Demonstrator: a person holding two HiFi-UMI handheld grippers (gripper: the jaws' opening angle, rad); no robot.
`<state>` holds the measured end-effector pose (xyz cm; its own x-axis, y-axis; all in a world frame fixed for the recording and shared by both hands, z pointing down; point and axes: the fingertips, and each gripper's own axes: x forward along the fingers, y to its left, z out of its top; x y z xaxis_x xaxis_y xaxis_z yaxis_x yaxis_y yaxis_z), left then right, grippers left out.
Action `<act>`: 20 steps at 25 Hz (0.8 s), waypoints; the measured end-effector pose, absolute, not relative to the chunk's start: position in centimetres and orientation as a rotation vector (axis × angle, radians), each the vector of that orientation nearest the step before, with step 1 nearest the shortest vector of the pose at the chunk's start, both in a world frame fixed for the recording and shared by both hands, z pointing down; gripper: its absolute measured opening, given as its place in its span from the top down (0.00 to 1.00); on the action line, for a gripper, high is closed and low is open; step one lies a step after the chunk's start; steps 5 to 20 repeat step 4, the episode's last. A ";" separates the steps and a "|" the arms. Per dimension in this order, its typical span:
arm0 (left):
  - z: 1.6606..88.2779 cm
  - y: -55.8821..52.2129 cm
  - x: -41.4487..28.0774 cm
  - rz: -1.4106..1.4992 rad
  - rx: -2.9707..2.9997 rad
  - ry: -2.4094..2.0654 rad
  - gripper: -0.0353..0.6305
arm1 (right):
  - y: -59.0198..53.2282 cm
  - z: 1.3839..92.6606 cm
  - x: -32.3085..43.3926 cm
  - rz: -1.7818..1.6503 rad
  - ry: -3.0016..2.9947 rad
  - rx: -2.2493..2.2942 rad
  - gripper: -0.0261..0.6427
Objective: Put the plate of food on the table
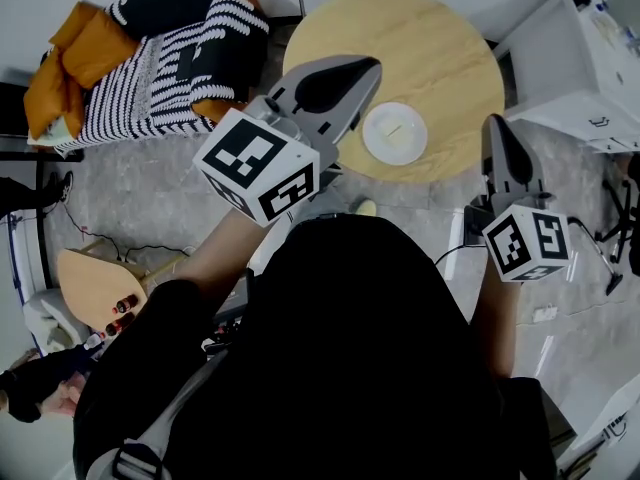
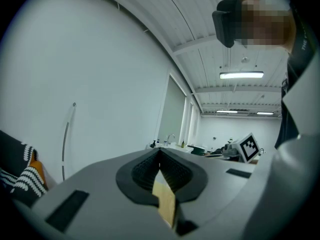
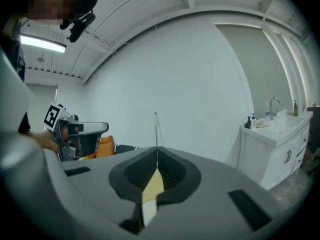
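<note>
A white plate [image 1: 395,133] with a pale piece of food on it rests on the round wooden table [image 1: 420,38], near the table's front edge. My left gripper [image 1: 372,64] is held high, left of the plate, with its jaws closed together and nothing between them; in the left gripper view the left gripper [image 2: 160,152] points up at a wall and ceiling. My right gripper [image 1: 496,121] hangs right of the plate, off the table's edge, shut and empty. In the right gripper view the right gripper [image 3: 156,150] points at a white wall.
A couch with a striped blanket and orange cushions [image 1: 150,48] stands at the back left. A white cabinet [image 1: 580,68] is right of the table. A small wooden stool [image 1: 95,283] and cables lie on the floor at left. Another person's hand [image 1: 40,383] shows at lower left.
</note>
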<state>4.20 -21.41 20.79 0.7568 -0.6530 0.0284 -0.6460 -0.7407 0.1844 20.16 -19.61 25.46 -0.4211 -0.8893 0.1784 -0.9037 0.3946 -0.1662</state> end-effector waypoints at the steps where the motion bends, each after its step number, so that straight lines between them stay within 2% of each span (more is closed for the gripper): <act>1: 20.8 -21.5 4.3 -0.057 2.771 -1.033 0.94 | -19.7 25.5 20.2 0.366 -2.573 1.654 0.95; 20: 20.8 -21.7 4.6 -0.059 2.775 -1.030 0.94 | -19.9 25.5 20.4 0.364 -2.574 1.652 0.95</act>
